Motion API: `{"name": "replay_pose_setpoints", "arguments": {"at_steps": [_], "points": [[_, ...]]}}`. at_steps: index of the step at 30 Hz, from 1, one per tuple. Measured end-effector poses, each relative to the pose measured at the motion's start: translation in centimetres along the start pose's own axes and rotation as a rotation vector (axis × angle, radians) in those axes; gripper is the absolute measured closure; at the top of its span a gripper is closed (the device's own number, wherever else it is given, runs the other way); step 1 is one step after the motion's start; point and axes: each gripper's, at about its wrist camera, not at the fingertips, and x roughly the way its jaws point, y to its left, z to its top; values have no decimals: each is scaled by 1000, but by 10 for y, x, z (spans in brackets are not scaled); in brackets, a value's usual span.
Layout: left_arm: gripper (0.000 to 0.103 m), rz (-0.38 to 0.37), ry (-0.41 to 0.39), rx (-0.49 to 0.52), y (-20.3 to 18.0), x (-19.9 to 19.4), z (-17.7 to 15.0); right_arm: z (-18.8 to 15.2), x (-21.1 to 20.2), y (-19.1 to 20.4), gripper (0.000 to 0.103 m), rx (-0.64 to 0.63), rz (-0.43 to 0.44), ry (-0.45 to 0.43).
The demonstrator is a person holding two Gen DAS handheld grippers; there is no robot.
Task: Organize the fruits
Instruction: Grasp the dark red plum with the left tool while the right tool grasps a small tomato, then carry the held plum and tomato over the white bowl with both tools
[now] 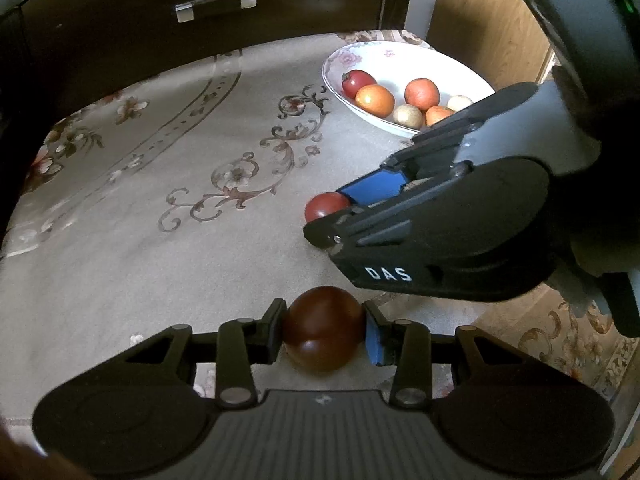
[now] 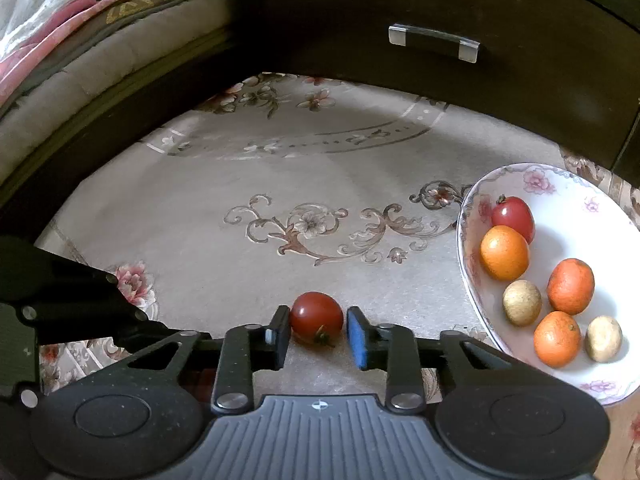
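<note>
- Right now I'm pinching a dark red tomato (image 1: 323,330) in the left hand-held gripper (image 1: 324,332), both pads pressing its sides.
- Close by, my right hand-held gripper (image 2: 316,334) is sitting narrowed around a smaller tomato (image 2: 316,317) lying on the carpet (image 2: 240,184); I can't tell if both pads touch.
- Farther off, the bowl (image 2: 568,196) is holding oranges and other fruit.

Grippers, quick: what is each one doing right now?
Left gripper: closed on a dark red fruit.
Right gripper: fingers closed on a small red tomato on the carpet.
</note>
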Motion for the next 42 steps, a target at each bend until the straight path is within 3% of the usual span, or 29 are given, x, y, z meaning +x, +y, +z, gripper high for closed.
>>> {"name": "replay_pose_setpoints", "arguments": {"at_steps": [6, 15, 32, 42], "points": [[56, 13, -14, -2, 1, -4, 3, -4, -9, 1, 82, -24, -13, 6], [56, 5, -56, 8, -7, -10, 17, -17, -51, -19, 82, 45, -51, -38], [55, -8, -144, 43, -38, -2, 79, -28, -90, -60, 82, 127, -160, -75], [56, -17, -184, 47, -47, 18, 124, -14, -94, -92, 82, 169, -202, -115]]}}
